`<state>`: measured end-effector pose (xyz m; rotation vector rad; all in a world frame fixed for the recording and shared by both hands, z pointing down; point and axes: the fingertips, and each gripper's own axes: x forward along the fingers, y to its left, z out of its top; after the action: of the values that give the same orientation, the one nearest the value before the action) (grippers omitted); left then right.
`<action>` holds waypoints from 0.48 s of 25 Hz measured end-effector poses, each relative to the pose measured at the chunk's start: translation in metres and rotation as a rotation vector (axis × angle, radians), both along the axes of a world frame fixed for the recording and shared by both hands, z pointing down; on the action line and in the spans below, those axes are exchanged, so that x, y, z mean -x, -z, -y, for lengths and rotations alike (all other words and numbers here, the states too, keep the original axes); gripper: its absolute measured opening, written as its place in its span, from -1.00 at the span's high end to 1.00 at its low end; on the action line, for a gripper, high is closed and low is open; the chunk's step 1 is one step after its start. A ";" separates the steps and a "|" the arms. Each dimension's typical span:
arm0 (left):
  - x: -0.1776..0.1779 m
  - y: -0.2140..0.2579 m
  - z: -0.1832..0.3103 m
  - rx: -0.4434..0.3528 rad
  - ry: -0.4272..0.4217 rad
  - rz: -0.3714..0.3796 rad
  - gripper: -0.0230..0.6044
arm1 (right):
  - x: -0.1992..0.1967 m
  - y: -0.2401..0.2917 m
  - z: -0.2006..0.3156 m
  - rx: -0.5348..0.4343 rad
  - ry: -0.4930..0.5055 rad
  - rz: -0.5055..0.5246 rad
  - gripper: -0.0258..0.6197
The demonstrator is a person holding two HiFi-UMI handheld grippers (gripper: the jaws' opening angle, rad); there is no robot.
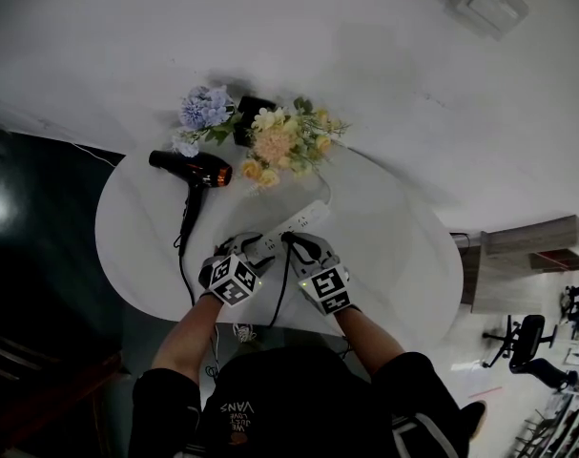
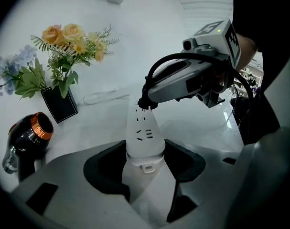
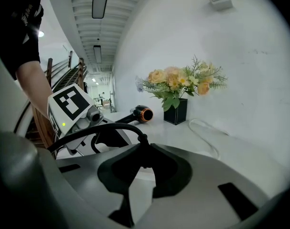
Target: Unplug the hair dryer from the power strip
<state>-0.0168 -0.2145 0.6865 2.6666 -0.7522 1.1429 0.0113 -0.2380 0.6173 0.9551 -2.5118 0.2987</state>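
A white power strip [image 1: 304,218] lies on the round white table [image 1: 403,256]. My left gripper [image 1: 254,249] is shut on its near end; in the left gripper view the strip [image 2: 144,132] sits between both black pads of that gripper [image 2: 145,159]. My right gripper [image 1: 291,241] is shut on the black plug [image 3: 143,151], which sits on the strip's top face [image 2: 145,102]. The plug's black cable [image 3: 102,128] arcs away to the left. The black hair dryer [image 1: 196,170] with an orange ring lies at the table's left, apart from both grippers.
Yellow and orange flowers in a black vase [image 1: 275,141] and blue flowers [image 1: 203,108] stand at the table's far side, just past the strip. The strip's white cord [image 2: 102,98] loops toward the wall. The table's near edge is right under my hands.
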 end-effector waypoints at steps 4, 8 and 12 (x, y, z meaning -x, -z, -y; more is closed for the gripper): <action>0.000 0.001 -0.001 0.001 -0.006 0.005 0.07 | -0.002 0.005 -0.004 0.000 -0.017 0.002 0.69; -0.001 0.002 -0.002 -0.008 -0.018 0.013 0.06 | -0.005 0.009 -0.008 -0.004 -0.035 -0.002 0.69; -0.001 0.010 -0.005 -0.025 -0.029 -0.005 0.02 | -0.007 0.015 -0.011 -0.012 -0.055 -0.008 0.69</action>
<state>-0.0155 -0.2094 0.6768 2.7087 -0.7344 1.1402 0.0183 -0.2267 0.6027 1.0290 -2.4857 0.2968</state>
